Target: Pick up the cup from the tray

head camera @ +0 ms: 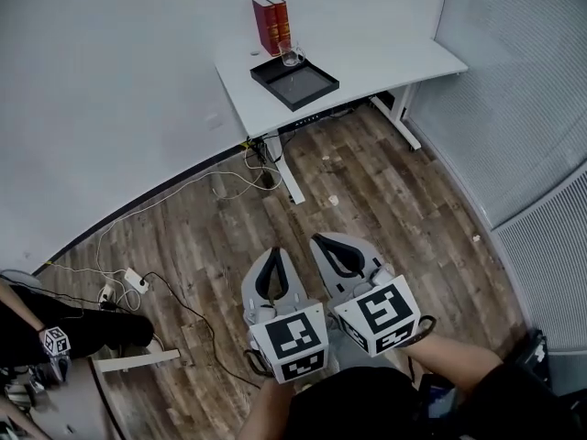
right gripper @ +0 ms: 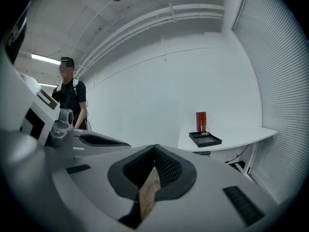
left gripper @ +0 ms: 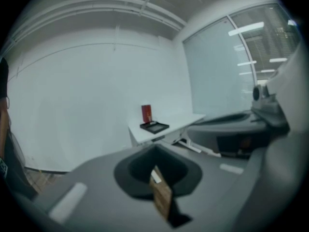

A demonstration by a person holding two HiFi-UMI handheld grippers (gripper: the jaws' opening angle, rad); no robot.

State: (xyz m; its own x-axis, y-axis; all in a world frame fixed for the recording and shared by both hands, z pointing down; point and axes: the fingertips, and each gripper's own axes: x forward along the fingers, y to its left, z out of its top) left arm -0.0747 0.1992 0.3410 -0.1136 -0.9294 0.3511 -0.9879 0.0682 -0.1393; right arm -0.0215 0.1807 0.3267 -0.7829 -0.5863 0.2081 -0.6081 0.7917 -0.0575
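A clear glass cup (head camera: 292, 58) stands in the far corner of a black tray (head camera: 307, 91) on a white table (head camera: 385, 55), far ahead of me. Both grippers hang low over the wooden floor, side by side and well short of the table. The left gripper (head camera: 275, 251) is shut with nothing between its jaws, and so is the right gripper (head camera: 315, 238). The right gripper view looks past its closed jaws (right gripper: 155, 147) to the small cup (right gripper: 204, 129) and tray (right gripper: 205, 139). The left gripper view shows the tray (left gripper: 154, 126) beyond its closed jaws (left gripper: 155, 146).
Two red books (head camera: 271, 24) stand upright behind the tray. White cables and a power strip (head camera: 136, 280) lie on the floor at the left. A person (right gripper: 70, 100) stands at the left beside another marker cube (head camera: 55, 340). Slatted partitions (head camera: 514, 108) close off the right.
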